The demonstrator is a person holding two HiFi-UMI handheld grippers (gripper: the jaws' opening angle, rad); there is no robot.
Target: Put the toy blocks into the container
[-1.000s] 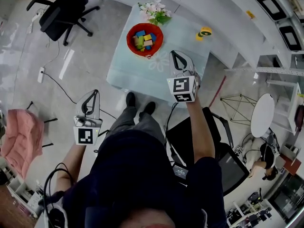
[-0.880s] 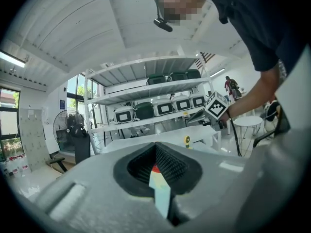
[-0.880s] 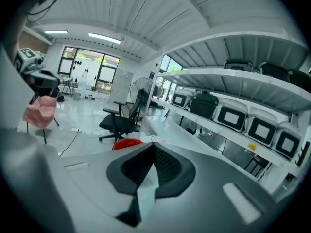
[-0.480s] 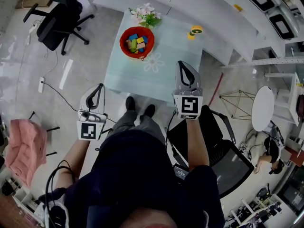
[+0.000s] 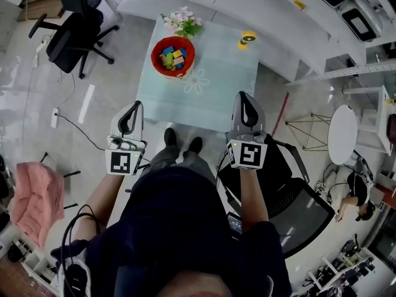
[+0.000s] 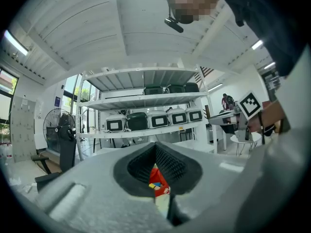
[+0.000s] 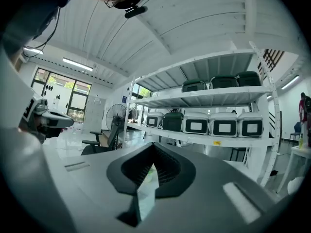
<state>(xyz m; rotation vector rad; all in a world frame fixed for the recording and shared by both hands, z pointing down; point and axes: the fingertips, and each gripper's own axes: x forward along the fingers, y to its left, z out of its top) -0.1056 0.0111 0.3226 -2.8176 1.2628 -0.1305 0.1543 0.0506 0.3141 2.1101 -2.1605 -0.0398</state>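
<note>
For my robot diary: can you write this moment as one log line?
blocks: in red bowl on table | left tool: shut, empty | right tool: shut, empty | both: clear of bowl

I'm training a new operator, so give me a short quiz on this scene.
1. True or false: the blocks lie in the bowl.
2. What does the right gripper hold? A) a block B) nothing C) the tape
3. What stands on the table beside the bowl, on its far side?
Key: 1 true; 2 B; 3 flowers.
</note>
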